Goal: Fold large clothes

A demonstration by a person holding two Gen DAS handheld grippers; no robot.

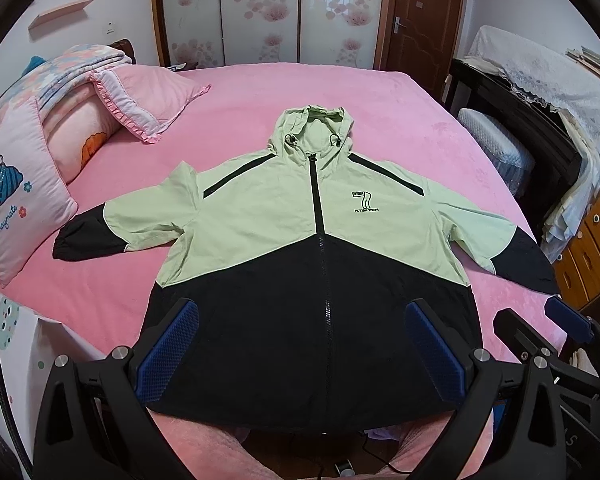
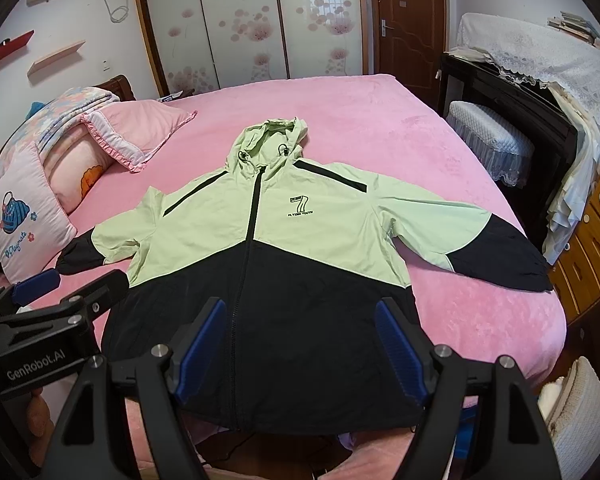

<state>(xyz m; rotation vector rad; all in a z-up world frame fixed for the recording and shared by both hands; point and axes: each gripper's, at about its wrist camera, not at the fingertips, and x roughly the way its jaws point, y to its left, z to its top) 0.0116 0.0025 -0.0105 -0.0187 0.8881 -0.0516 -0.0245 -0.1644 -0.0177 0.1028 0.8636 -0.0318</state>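
1 jacket [image 1: 300, 248], 2 hand-held grippers [image 1: 300, 344], 3 pillows [image 1: 20, 200]

Left gripper [image 1: 300, 344] held low at near edge, jaws spread wide, blue pads [image 1: 168, 354] facing inward, nothing between them; right gripper [image 2: 301, 346] just beside it on the right, level with it, jaws also wide apart, empty; both point toward the far side, side by side.

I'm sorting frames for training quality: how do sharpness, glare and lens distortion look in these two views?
Left wrist view: jacket sharp, strong fisheye bending at the bed edge, dark corner vignette, window reflection glaring on the wardrobe door. Right wrist view: same distortion and reflection, even soft light, right claw close yet fairly sharp.
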